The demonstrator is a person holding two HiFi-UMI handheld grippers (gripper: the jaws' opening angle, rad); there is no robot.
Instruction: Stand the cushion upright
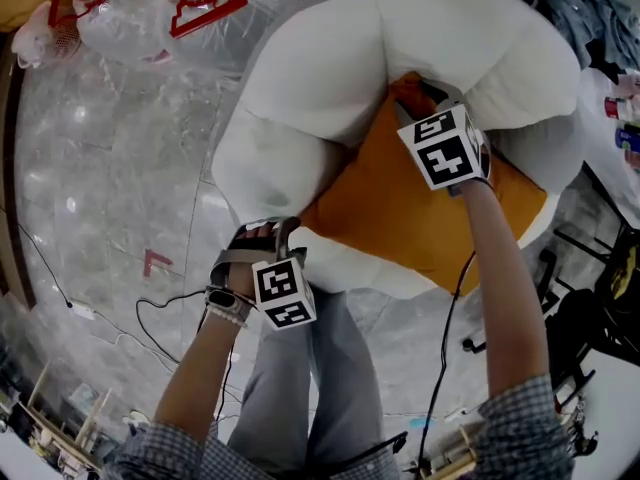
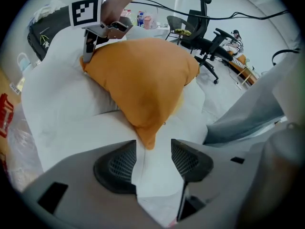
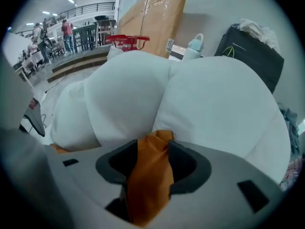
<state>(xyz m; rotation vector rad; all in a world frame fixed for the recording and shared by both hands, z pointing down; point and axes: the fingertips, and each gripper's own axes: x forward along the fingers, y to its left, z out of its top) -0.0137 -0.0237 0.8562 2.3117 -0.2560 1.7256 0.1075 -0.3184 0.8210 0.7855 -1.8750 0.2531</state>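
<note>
An orange cushion (image 1: 420,208) lies slanted on a big white beanbag sofa (image 1: 330,58), one corner towards me and one up against the backrest. My left gripper (image 1: 268,230) is at the near corner, open; in the left gripper view the cushion's (image 2: 143,80) tip just reaches the gap of the left gripper (image 2: 153,151), with white sofa (image 2: 62,109) under it. My right gripper (image 1: 415,98) is at the far corner. There a bunched fold of cushion (image 3: 150,175) lies between the wide-standing jaws of the right gripper (image 3: 152,151). That gripper (image 2: 90,46) also shows beyond the cushion.
A clear plastic bag with red items (image 1: 170,8) lies on the shiny floor at upper left. Cables (image 1: 150,318) trail on the floor near my legs (image 1: 300,388). Office chairs (image 2: 205,27) stand beyond the sofa, and a black bag (image 3: 248,51) and a cardboard sheet (image 3: 152,8) behind it.
</note>
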